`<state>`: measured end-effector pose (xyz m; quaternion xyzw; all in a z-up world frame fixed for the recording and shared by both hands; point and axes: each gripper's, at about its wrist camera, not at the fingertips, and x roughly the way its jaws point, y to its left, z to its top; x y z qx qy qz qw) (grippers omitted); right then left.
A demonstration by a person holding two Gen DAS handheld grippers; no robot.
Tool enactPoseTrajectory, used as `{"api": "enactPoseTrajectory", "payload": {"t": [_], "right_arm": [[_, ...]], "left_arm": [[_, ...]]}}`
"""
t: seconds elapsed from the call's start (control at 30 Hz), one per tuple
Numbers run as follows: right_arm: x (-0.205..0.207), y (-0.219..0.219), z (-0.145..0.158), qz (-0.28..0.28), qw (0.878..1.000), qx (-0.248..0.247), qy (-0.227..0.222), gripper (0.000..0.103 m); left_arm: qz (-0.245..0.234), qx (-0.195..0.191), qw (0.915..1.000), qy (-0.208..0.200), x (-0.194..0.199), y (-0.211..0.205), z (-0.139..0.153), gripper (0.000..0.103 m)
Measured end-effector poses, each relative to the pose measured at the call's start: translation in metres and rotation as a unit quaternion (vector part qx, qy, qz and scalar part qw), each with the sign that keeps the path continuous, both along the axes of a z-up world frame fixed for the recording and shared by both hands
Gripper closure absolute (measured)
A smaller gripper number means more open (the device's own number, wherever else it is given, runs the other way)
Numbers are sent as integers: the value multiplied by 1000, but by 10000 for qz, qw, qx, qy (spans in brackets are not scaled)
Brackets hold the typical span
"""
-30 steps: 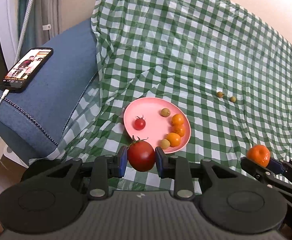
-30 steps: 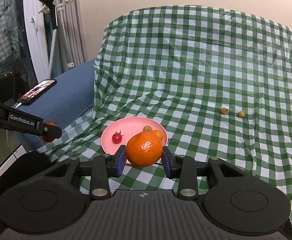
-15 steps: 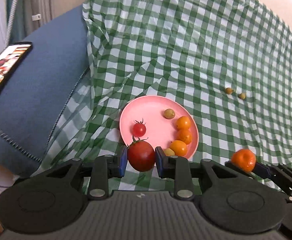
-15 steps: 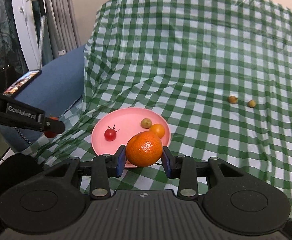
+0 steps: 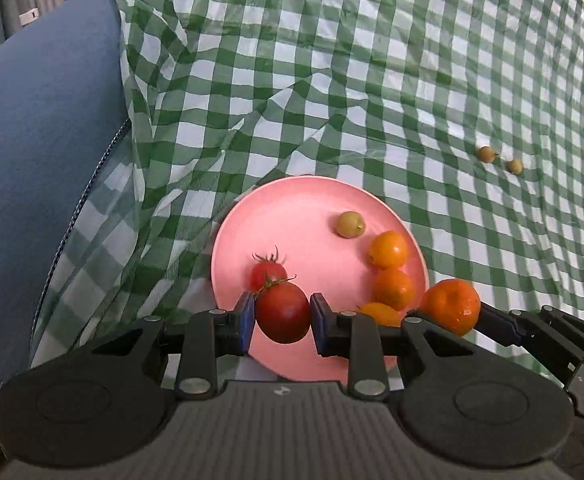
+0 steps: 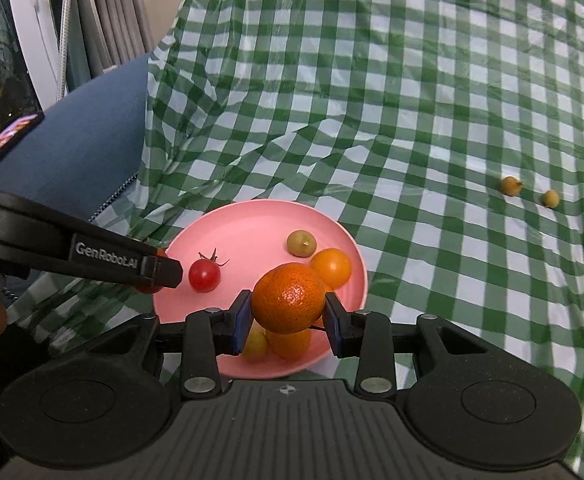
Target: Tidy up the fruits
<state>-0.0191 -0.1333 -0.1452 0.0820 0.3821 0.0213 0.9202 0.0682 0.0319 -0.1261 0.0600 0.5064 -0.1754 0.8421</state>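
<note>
My left gripper is shut on a large red tomato and holds it over the near left part of the pink plate. My right gripper is shut on a mandarin, over the plate's near right part; it also shows in the left wrist view. On the plate lie a small red tomato, a green fruit and several small orange fruits. Two small yellowish fruits lie on the cloth at the far right.
A green checked cloth covers the surface and rises at the back. A blue cushion lies to the left, with a phone on it. Curtains and a white frame stand at the far left.
Both grippers have moved forward and now hold their fruits over the pink plate. The plate looks closer and larger in both views.
</note>
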Motion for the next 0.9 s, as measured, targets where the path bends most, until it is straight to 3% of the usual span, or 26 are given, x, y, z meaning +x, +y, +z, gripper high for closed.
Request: {"api": "enactPoseTrajectory", "payload": {"t": [0.33, 0.4, 0.43, 0.47, 0.5, 0.57, 0.7, 0.9], "right_arm": [[32, 3, -24, 136, 9995, -125, 261, 63], [38, 4, -25, 160, 9993, -226, 234, 63], [41, 5, -23, 181, 9992, -291, 190, 56], [43, 6, -20, 206, 9991, -351, 139, 42], [43, 7, -16, 230, 9988, -433, 36, 36], [41, 10, -6, 241, 9976, -635, -156, 18], [22, 11, 13, 242, 9960, -804, -292, 12], [-42, 12, 35, -112, 9986, -478, -217, 7]], "left_arm": [[-192, 223, 9995, 101, 33, -7, -30, 70], [-263, 267, 9993, 92, 38, -10, -32, 65], [-308, 268, 9991, 100, 40, -11, -31, 41], [-289, 268, 9992, 68, 41, -11, -27, 9], [-204, 271, 9994, -40, 41, -9, -23, 0], [-117, 194, 9989, -406, 36, -6, -9, 0], [-225, 429, 9971, -581, 18, -3, 10, 0], [92, 609, 9951, -770, -46, 21, 35, 0]]}}
